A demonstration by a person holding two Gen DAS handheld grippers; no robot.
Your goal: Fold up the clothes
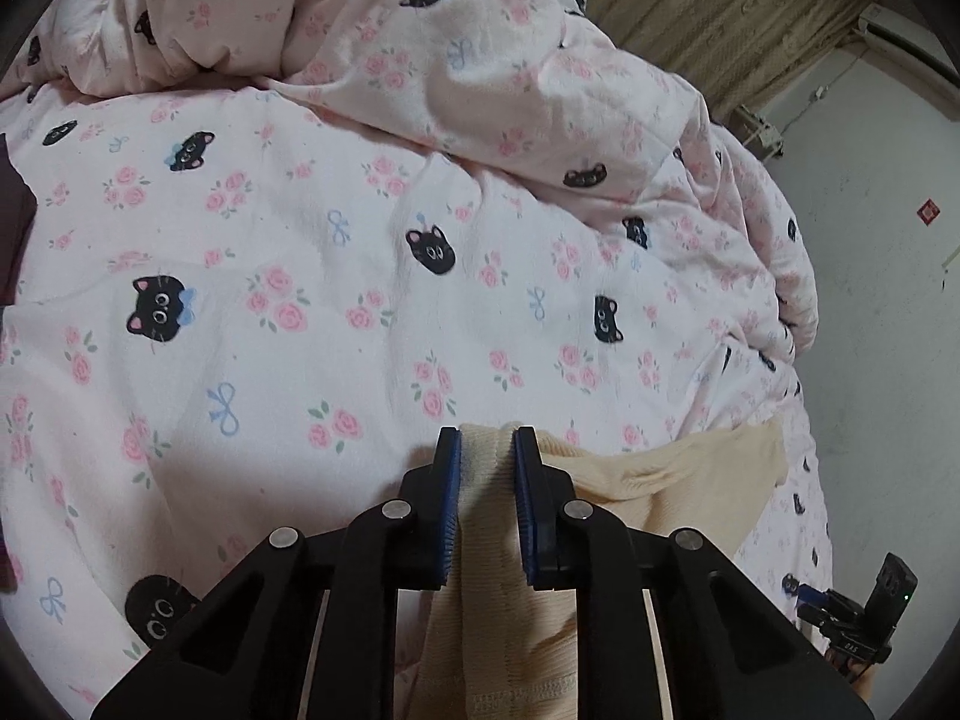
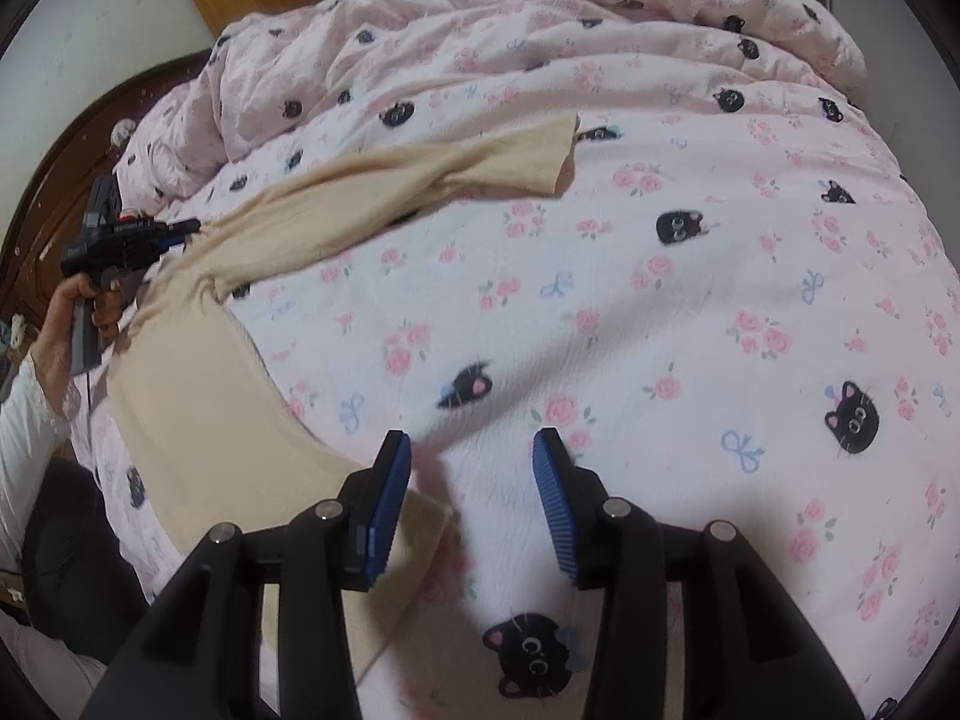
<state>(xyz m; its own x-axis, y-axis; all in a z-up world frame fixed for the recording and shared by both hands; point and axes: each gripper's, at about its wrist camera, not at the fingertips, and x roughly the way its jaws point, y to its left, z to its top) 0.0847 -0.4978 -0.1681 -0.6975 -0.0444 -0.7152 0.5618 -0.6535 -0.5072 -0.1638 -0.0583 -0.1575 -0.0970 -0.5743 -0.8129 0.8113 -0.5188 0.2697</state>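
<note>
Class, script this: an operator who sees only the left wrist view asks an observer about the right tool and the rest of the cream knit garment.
Operator: Is the right tool gripping anything?
Observer: No. The right tool is open; a corner of the cream knit garment lies by one finger, ungripped.
Operator: Where is the sleeve?
Observer: One sleeve lies stretched out across the pink cat-print quilt.

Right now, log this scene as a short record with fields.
surface: bed with pink cat-print bedding
garment: cream knit top, spread along the bed's left side
sleeve: one sleeve stretched out across the bedding
left tongs: shut on the top's fabric
right tongs: open, the top's corner below its left finger
fold: not yet made
</note>
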